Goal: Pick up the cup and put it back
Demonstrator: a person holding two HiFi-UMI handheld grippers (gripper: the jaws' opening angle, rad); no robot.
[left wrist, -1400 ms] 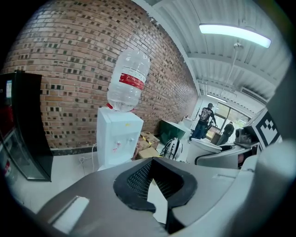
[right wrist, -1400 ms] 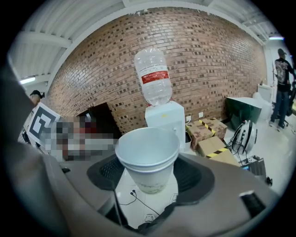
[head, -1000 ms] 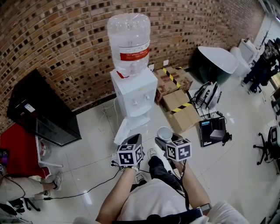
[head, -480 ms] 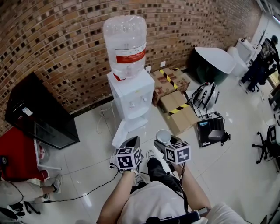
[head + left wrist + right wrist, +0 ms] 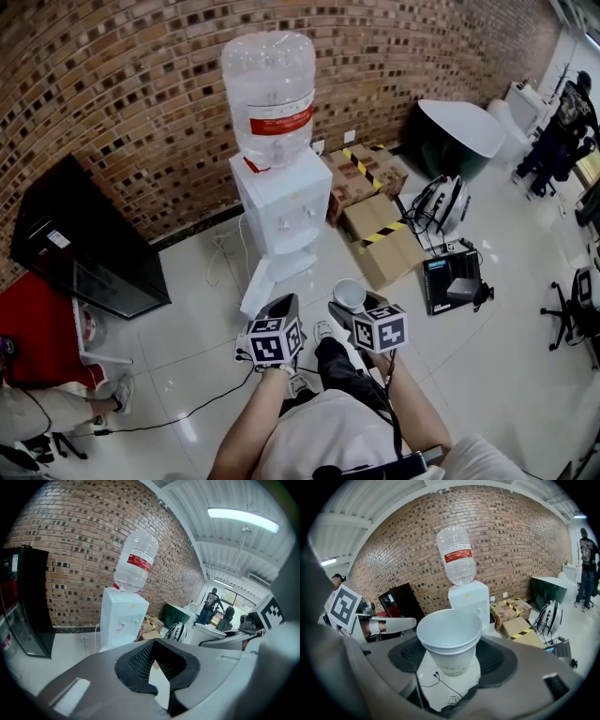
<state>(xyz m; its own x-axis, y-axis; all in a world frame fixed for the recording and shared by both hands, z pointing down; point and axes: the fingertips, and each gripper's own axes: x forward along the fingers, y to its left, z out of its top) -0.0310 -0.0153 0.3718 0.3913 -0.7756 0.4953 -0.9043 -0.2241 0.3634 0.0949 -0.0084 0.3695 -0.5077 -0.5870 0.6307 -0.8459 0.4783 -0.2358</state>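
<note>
Change over the last second: next to none. Shifted the head slightly at first, then settled. Kept the same stance facing the brick wall, with a black cabinet [image 5: 89,248] at far left and the water dispenser [image 5: 279,202] right of it, well ahead of both tools. Held the left gripper [image 5: 284,302] low in front of the body, jaws together and nothing between them, apparently idle. Carried the cup [image 5: 350,292] just to its right, upright, mouth up, clear of the floor. Kept it clamped round its lower wall by the right gripper [image 5: 360,307], jaws spread wide on either side. Saw no slip or tilt in the cup against a moment before. Noted cardboard boxes [image 5: 386,234] further right on the floor. Judged the pick-up done and the put-back still ahead — probably a pause before carrying the cup on, its resting place not yet evident.
</note>
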